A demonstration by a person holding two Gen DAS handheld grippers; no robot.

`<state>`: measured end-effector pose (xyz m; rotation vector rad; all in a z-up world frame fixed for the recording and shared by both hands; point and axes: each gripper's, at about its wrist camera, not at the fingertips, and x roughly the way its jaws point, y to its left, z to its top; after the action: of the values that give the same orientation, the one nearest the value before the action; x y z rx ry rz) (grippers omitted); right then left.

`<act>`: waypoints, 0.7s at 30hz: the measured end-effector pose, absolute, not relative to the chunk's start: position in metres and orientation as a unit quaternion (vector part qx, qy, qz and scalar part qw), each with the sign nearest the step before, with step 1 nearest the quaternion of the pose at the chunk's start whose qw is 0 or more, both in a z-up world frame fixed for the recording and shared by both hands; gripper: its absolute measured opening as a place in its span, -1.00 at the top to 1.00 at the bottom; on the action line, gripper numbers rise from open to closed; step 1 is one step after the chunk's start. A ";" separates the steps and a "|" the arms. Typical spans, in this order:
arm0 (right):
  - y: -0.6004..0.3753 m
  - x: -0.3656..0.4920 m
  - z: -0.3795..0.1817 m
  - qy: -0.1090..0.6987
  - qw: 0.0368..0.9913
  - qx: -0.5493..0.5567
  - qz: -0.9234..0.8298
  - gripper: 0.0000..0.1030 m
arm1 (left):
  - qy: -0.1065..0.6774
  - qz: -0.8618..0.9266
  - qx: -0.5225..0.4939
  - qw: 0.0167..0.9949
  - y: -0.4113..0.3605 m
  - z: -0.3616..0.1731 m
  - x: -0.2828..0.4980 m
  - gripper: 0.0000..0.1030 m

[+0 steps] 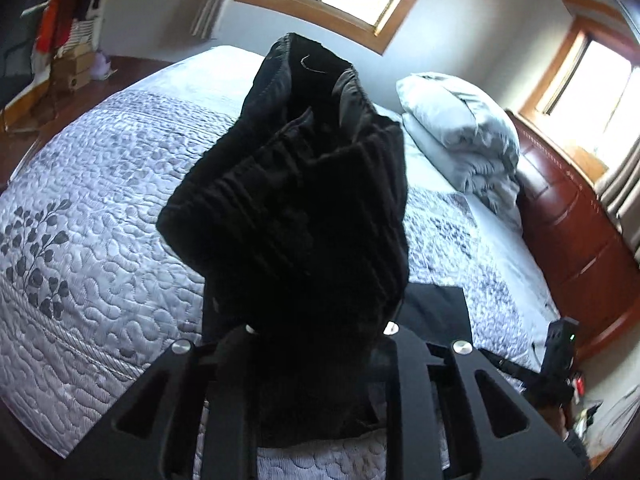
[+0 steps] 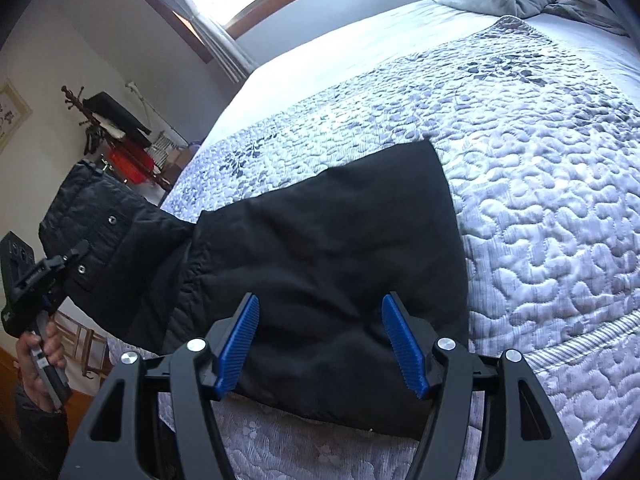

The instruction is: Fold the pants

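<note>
Partly folded: black pants (image 2: 328,248) lying doubled on the quilted bedspread (image 2: 540,208), right under the right gripper (image 2: 320,344), jaws wide apart, holding nothing. Waistband end (image 1: 288,200) raised, pinched in the nearly closed left gripper (image 1: 316,328). Left: bringing that end across, then flattening.
</note>
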<state>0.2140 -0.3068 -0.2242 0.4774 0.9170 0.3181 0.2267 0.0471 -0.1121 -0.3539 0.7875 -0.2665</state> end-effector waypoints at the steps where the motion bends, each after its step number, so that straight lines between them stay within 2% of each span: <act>1: -0.309 0.213 -0.224 0.436 0.857 0.229 0.150 -0.27 | 0.385 -0.133 -0.166 0.898 0.042 -0.115 0.227 0.61; 16: -0.332 0.196 -0.225 0.428 0.859 0.248 0.131 -0.27 | 0.452 -0.187 -0.088 0.867 -0.032 -0.172 0.238 0.53; 21: -0.338 0.192 -0.225 0.426 0.860 0.251 0.124 -0.27 | 0.472 -0.193 -0.060 0.858 -0.053 -0.189 0.241 0.43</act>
<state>0.1919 -0.3381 -0.2254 0.5267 0.8951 0.2610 0.2408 -0.0532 -0.1892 -0.1265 0.9907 -0.4055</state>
